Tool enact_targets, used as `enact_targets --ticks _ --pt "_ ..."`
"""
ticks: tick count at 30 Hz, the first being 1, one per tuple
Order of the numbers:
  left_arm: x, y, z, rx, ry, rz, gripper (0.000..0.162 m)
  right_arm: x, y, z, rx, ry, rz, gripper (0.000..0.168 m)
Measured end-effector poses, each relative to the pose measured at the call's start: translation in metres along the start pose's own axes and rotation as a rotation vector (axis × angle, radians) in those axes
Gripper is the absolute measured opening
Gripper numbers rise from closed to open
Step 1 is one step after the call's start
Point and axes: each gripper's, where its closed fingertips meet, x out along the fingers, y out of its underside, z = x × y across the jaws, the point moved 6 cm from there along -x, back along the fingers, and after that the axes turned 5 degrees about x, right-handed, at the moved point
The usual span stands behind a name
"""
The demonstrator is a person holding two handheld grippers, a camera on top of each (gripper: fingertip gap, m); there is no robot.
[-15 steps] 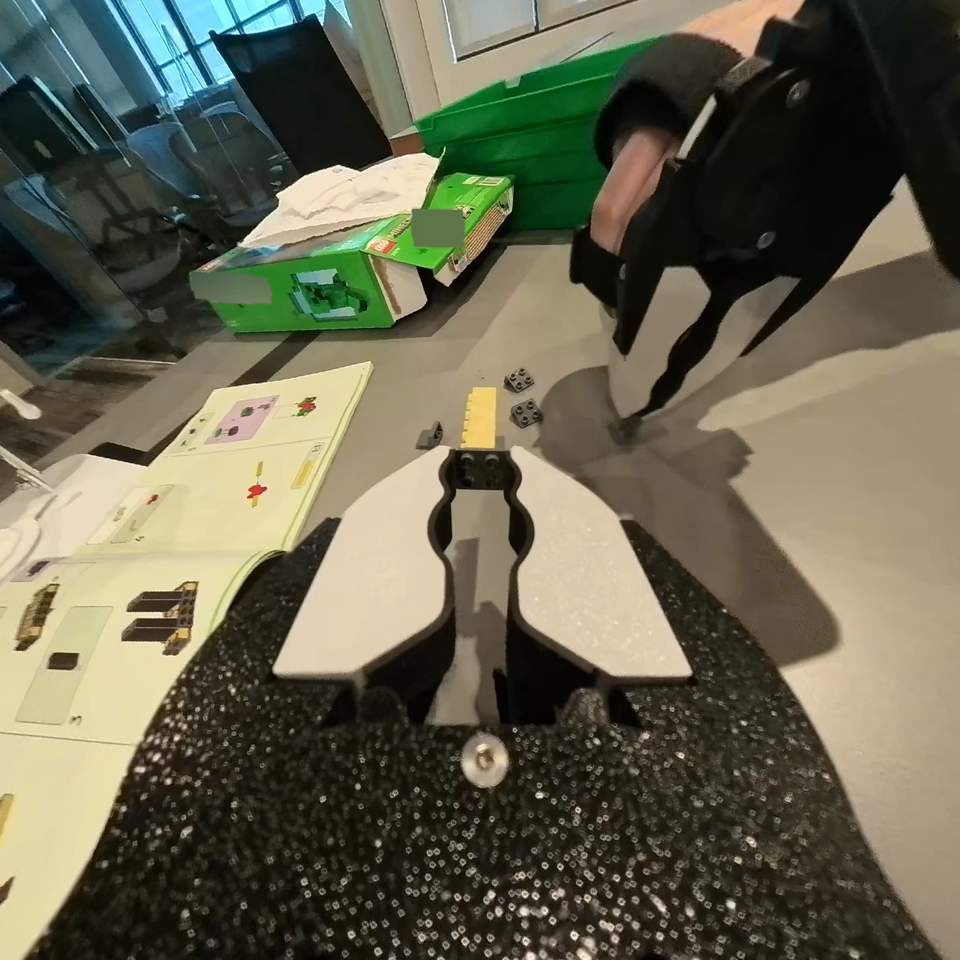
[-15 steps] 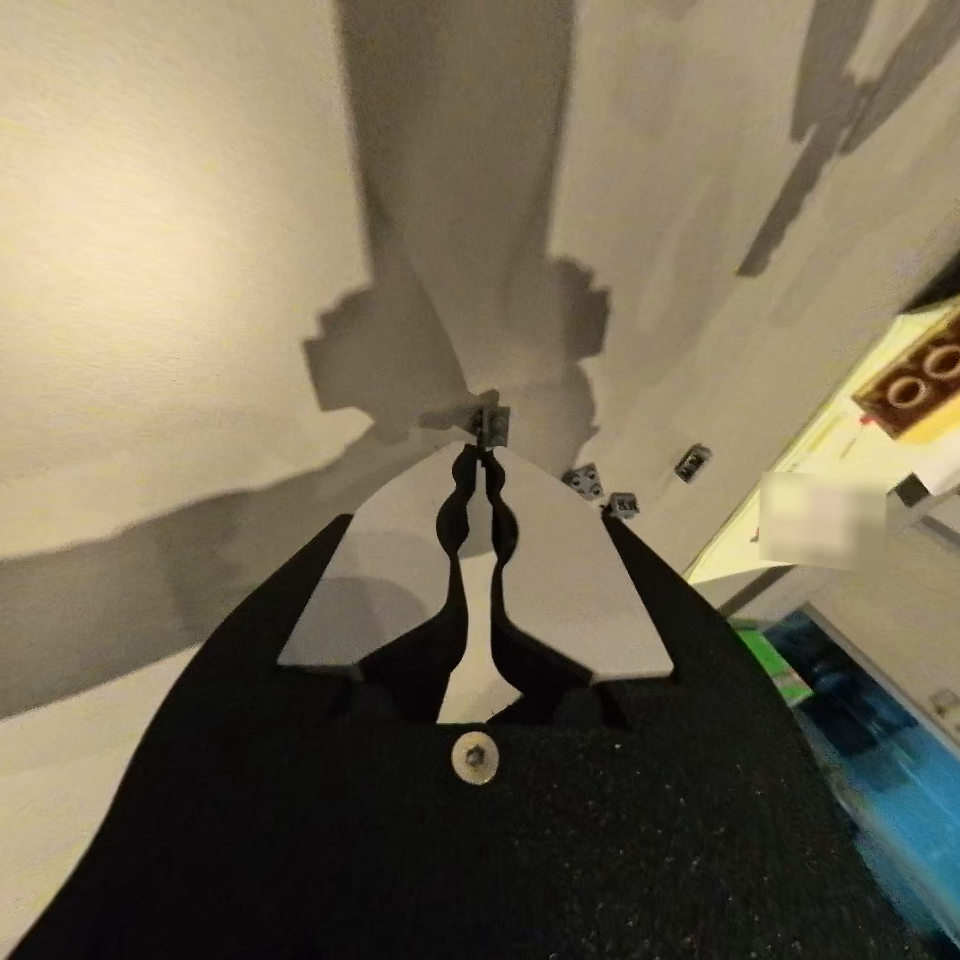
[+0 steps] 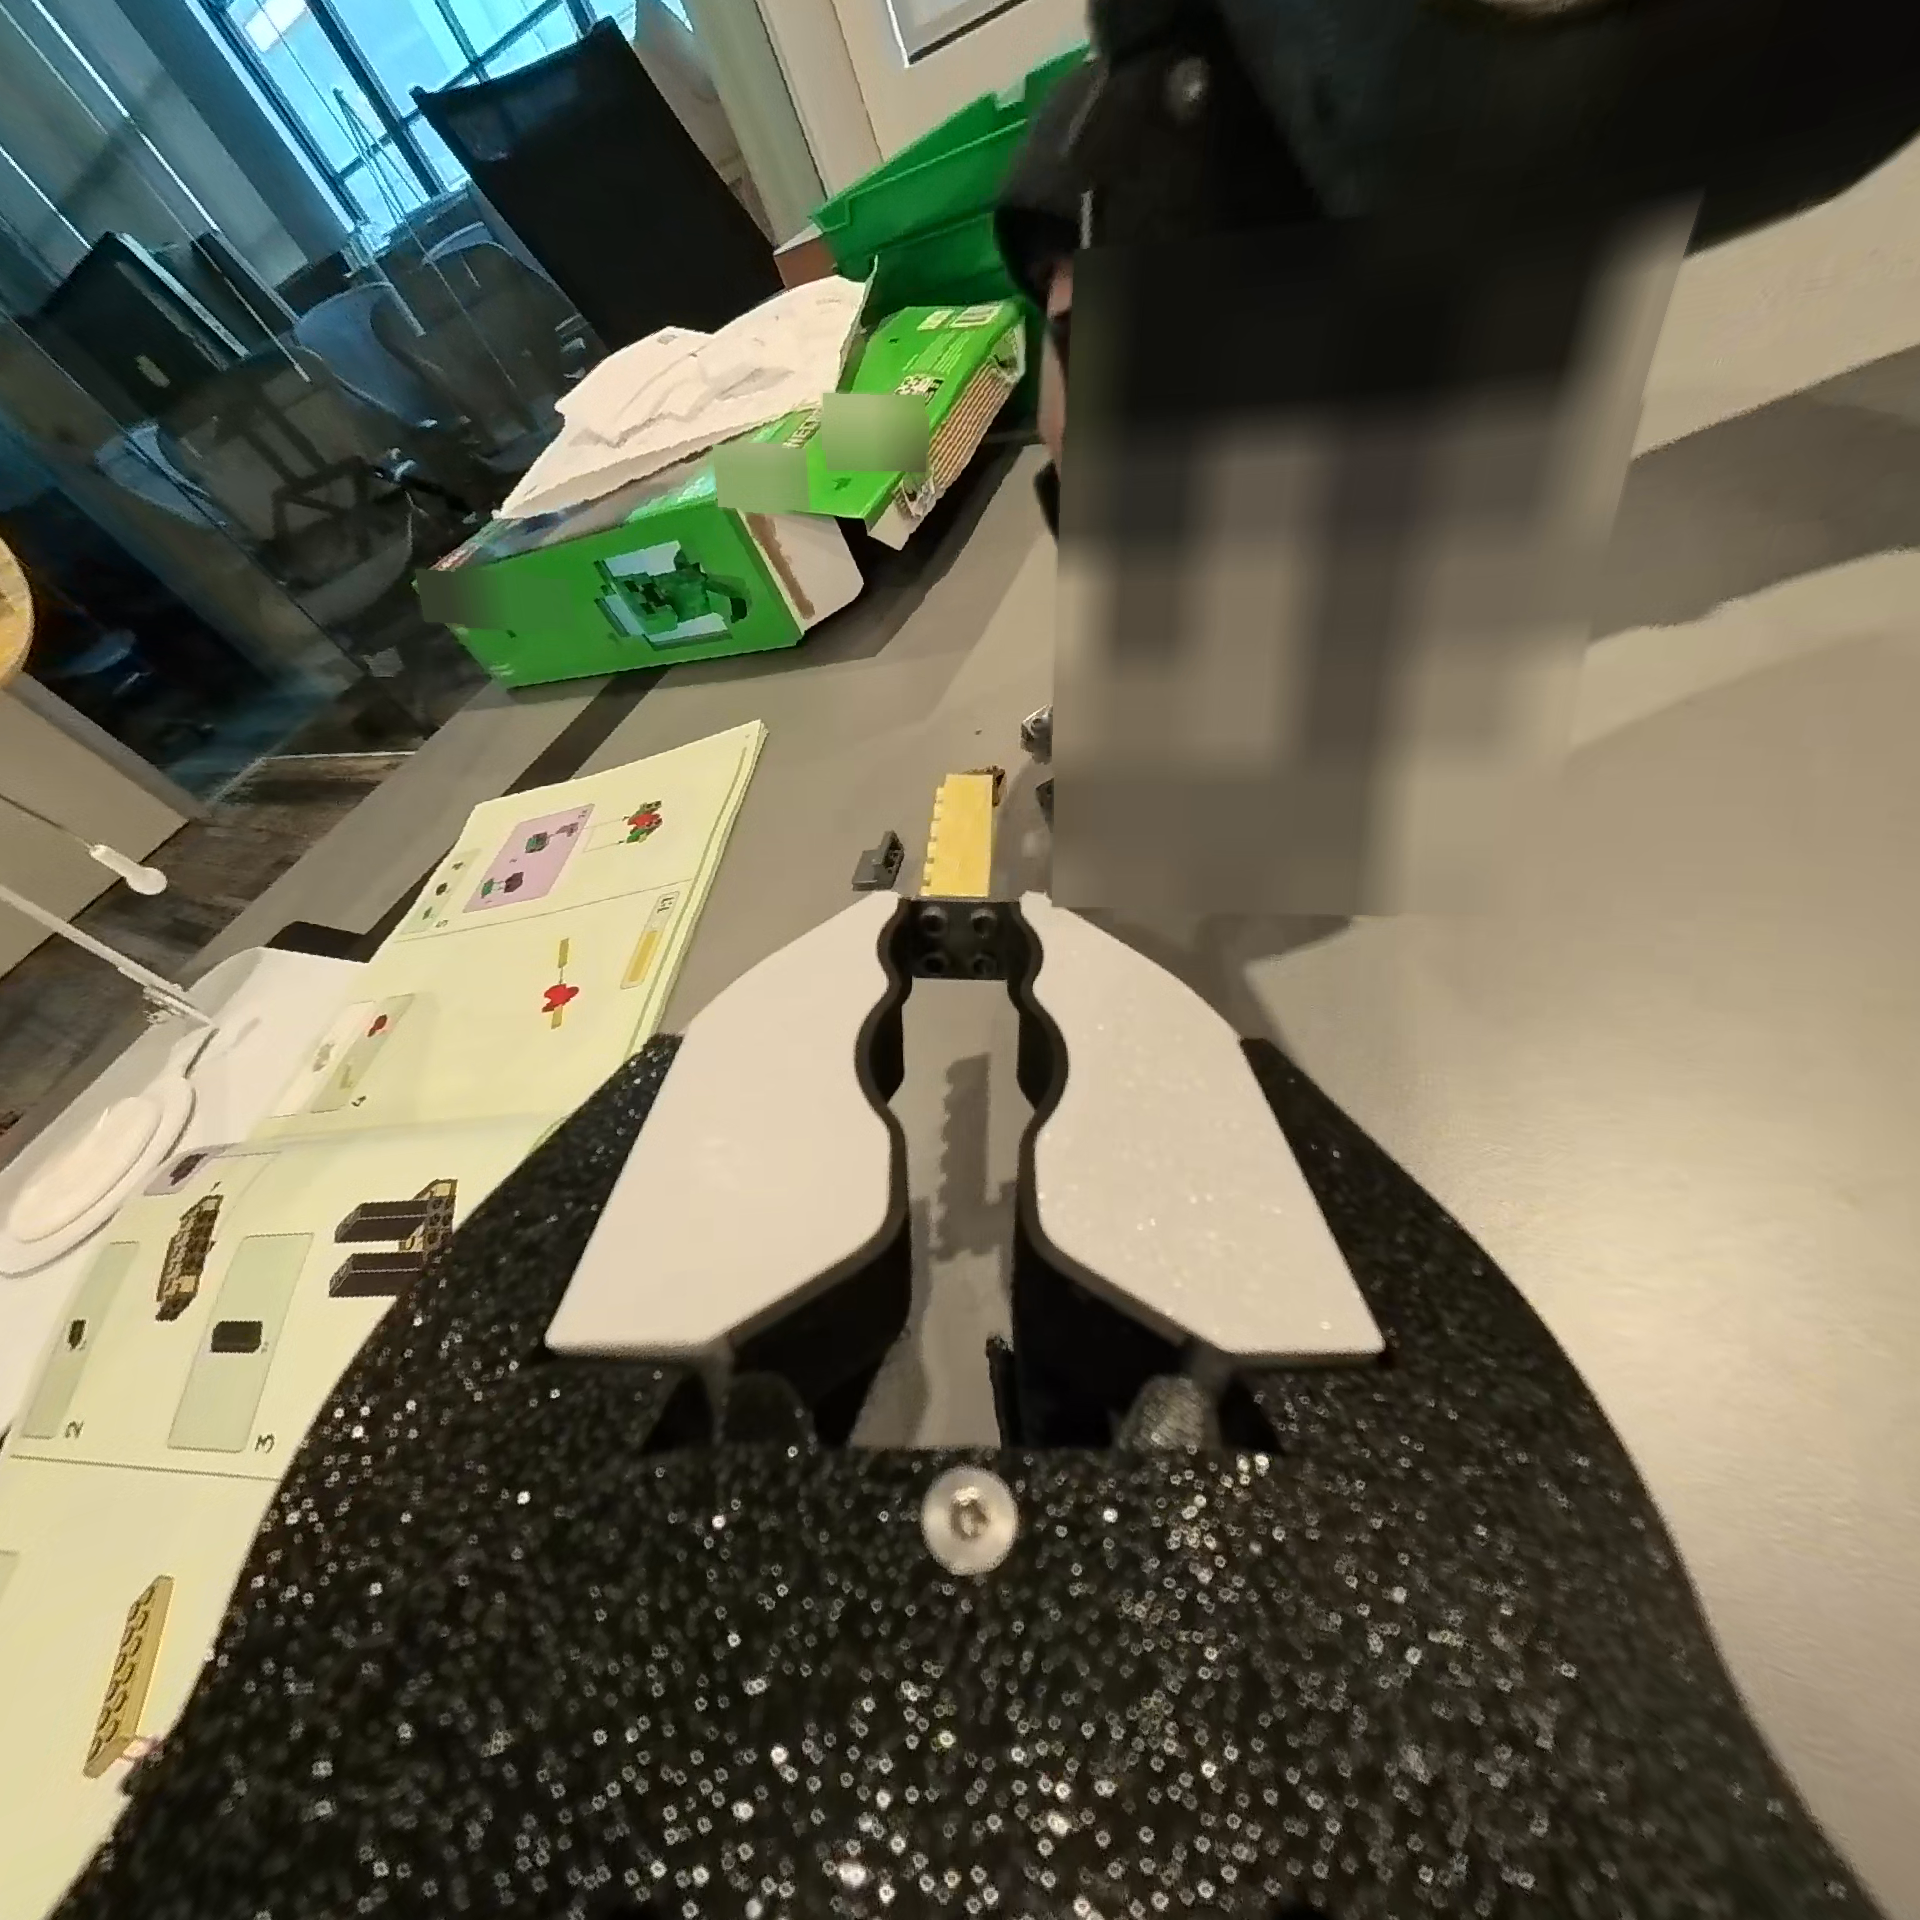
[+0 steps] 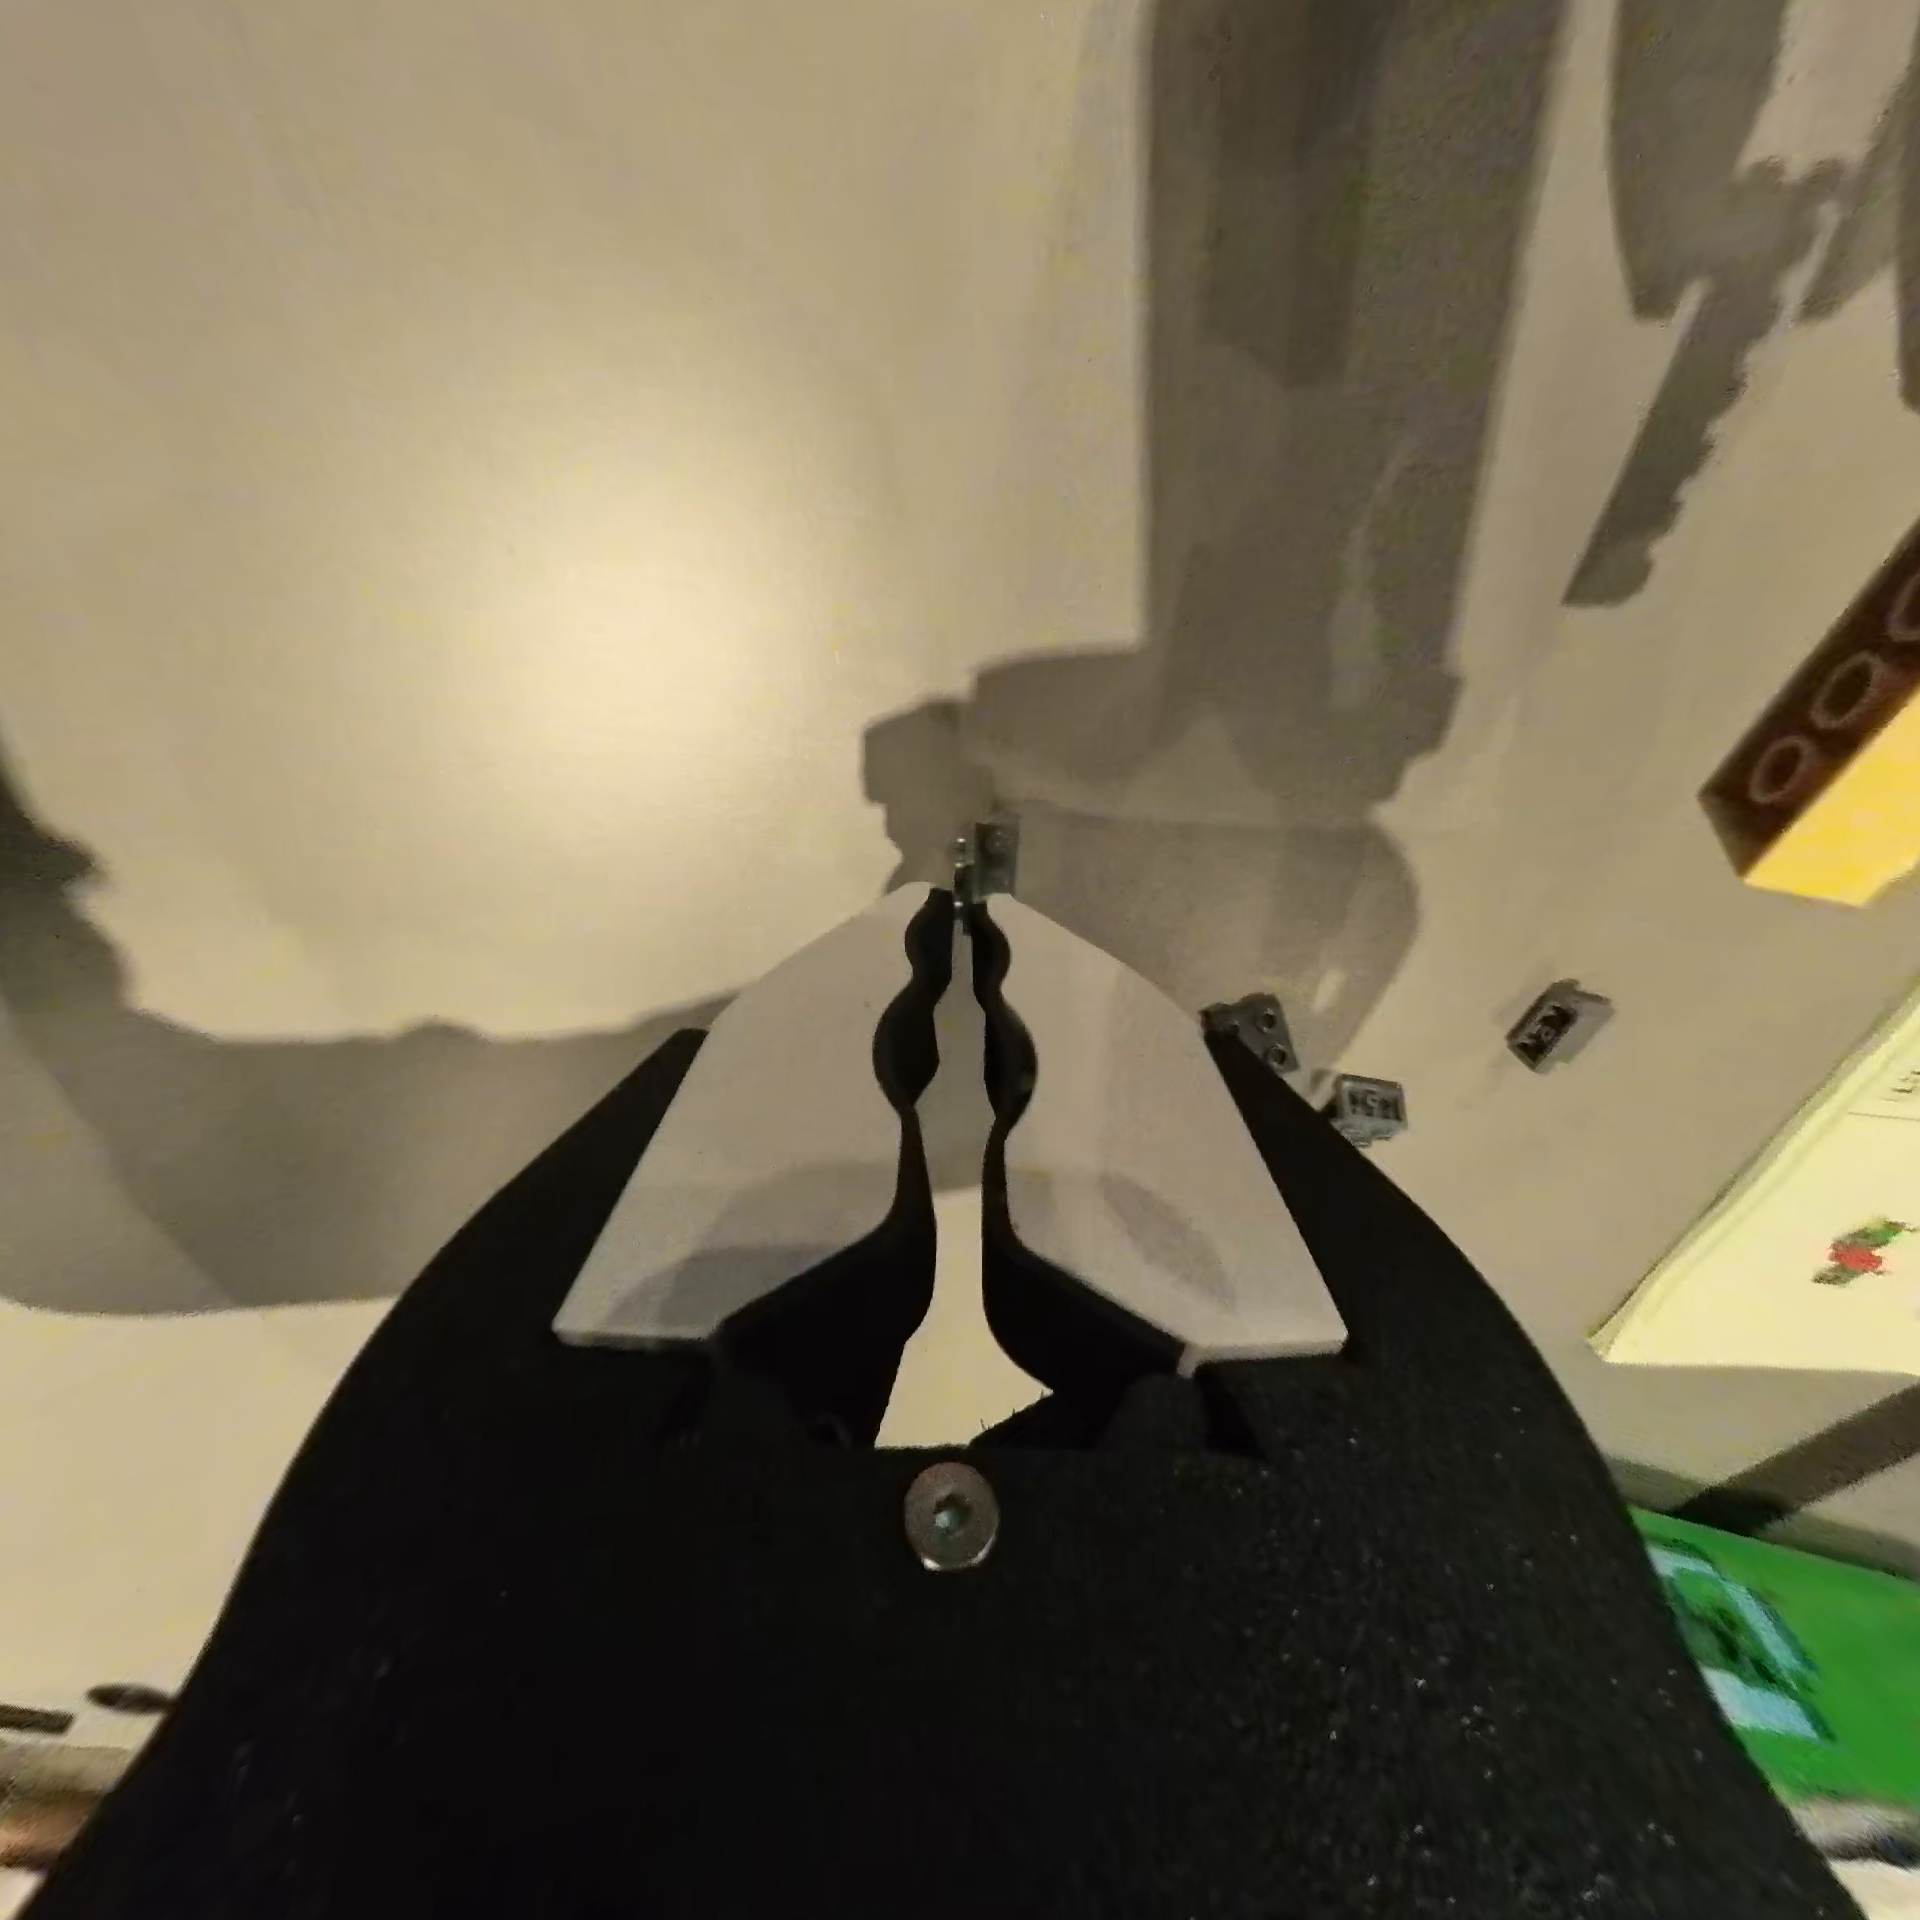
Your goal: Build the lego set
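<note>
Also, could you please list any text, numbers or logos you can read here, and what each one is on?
I won't quote writing; it stands on:
Instruction booklet: step numbers beside the diagrams.
Green box: printing, partly mosaicked.
Black brick, small grey piece: no writing visible.

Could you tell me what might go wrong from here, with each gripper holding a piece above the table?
1. The right gripper pinches the small grey piece only at its edge, at the very fingertips; it could twist or pop out.
2. The left gripper holds the black-and-tan assembly by one end, so pressing on the far end could lever it loose.
3. Three loose grey pieces, such as this one, lie nearby and could be knocked away.
</note>
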Motion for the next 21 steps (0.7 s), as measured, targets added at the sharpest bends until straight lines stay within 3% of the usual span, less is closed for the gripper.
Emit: enact_targets --ticks 14,21 --pt "0.0014 0.0 -0.0018 0.02 0.004 0.008 0.016 0.0046 0.0022 -0.0031 0.022 -0.035 0.048 0.003" --pt "0.0009 -0.0001 -0.0009 0.02 -0.003 0.009 0.016 -0.0052 -0.0003 -0.0014 0.075 0.012 -0.042 0.019"
